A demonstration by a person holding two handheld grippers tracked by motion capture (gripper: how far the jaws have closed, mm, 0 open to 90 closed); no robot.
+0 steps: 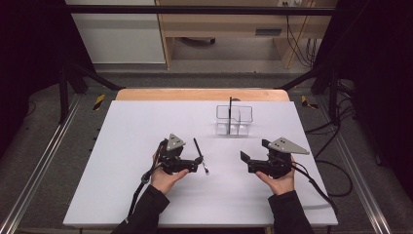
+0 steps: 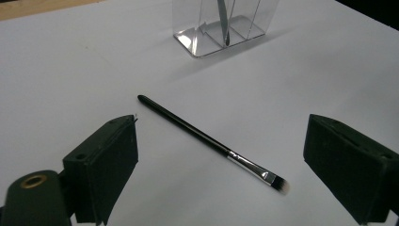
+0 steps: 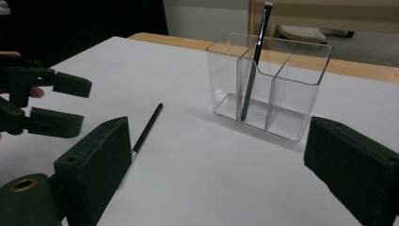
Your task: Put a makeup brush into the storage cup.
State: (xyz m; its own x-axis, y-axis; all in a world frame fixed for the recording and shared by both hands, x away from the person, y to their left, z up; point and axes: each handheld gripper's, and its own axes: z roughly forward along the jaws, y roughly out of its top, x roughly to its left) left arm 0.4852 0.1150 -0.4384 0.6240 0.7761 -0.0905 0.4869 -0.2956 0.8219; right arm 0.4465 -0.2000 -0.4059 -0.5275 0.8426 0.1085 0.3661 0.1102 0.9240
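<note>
high view shows us the white counter (image 1: 146, 195) with two hands coming in from the bottom edge, each one holding a gripper. we see the left gripper (image 1: 198, 163) near the middle of the counter, and its jaws are open with nothing between them. just in front of it a thin black makeup brush (image 1: 200, 155) lies flat on the counter. in the left gripper view the brush (image 2: 211, 141) lies diagonal between the two wide-apart jaws, not touching any of them; its black handle end points up-left and its silver ferrule and short bristles point down-right.

we see the right gripper (image 1: 243, 157) on the right side, well apart from the brush, and its jaws are also open and hold nothing. in the right gripper view the jaws stand wide, and the left gripper (image 3: 70, 101) shows farther off at the left edge.

behind both grippers stands a clear plastic organizer (image 1: 234, 119) with compartments. one dark slim tool (image 3: 254, 66) stands in it, leaning against a divider, with its top above the rim. we cannot tell exactly what kind of tool it is.
</note>
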